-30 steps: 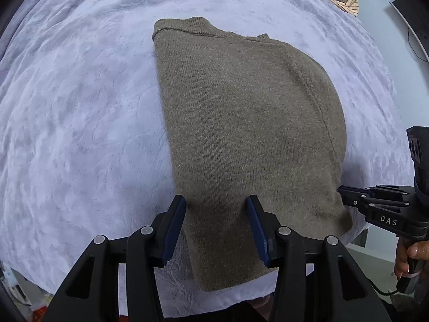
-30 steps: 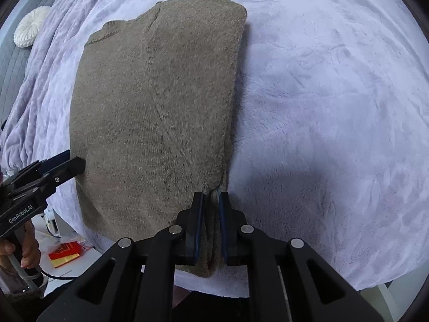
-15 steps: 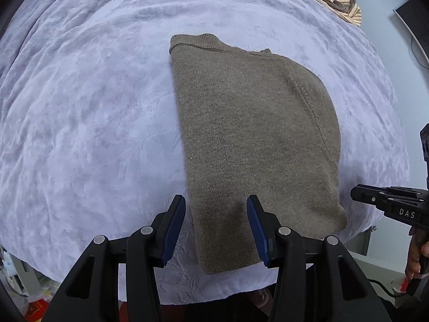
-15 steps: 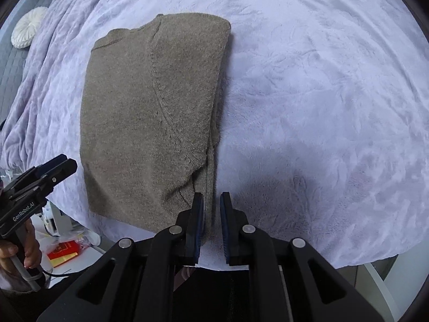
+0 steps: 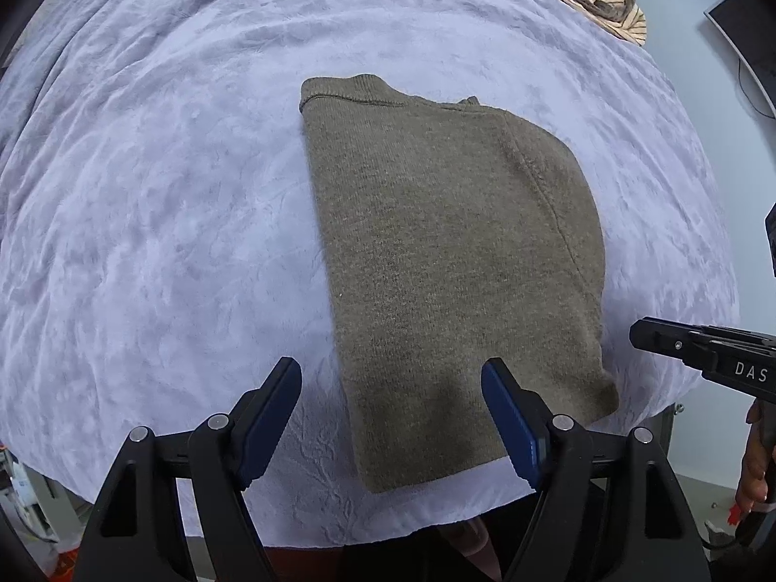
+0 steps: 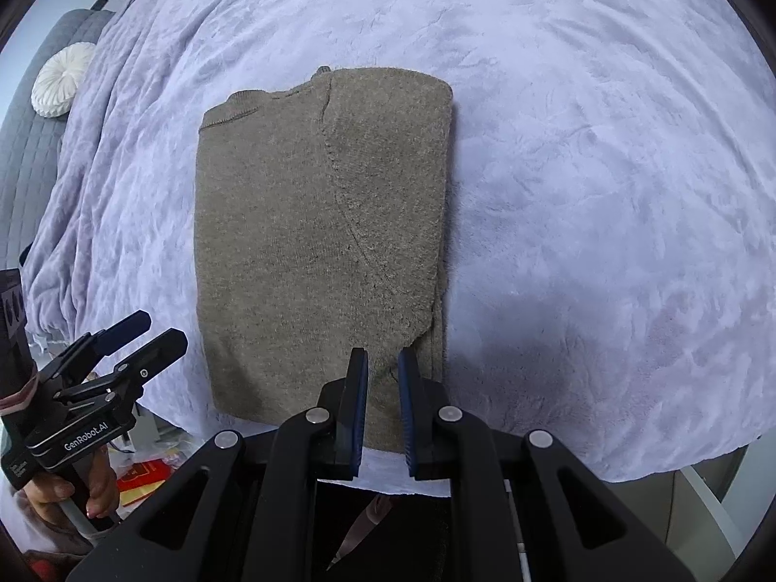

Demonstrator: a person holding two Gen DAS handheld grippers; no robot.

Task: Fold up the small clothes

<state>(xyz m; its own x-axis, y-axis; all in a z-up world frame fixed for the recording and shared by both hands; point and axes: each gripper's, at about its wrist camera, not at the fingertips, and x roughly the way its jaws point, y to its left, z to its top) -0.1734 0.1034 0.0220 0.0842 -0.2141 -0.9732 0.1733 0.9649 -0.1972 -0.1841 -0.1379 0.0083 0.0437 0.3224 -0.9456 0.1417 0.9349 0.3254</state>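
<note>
An olive-brown knitted sweater (image 5: pixel 451 262) (image 6: pixel 315 252) lies folded into a tall rectangle on the lavender fleece blanket (image 5: pixel 145 223), collar at the far end. My left gripper (image 5: pixel 390 368) hovers above the sweater's near left corner. Its jaws are opening wide and nothing is gripped between them. My right gripper (image 6: pixel 382 354) hangs above the near right corner, where a folded sleeve edge ends. Its blue pads are almost together and hold nothing. Each gripper shows in the other's view: the right gripper (image 5: pixel 645 334) and the left gripper (image 6: pixel 145 334).
A striped garment (image 5: pixel 601 0) is bunched at the blanket's far right corner. A white round cushion (image 6: pixel 63 80) rests on a grey quilted seat (image 6: pixel 24 155) at the left. The blanket's near edge (image 5: pixel 388 519) drops off below the grippers. A red box (image 6: pixel 140 475) lies on the floor.
The right gripper let go of the sweater's near edge and rose. The left gripper rose too, and its jaws spread wider. The sweater now lies flat and looks smaller.
</note>
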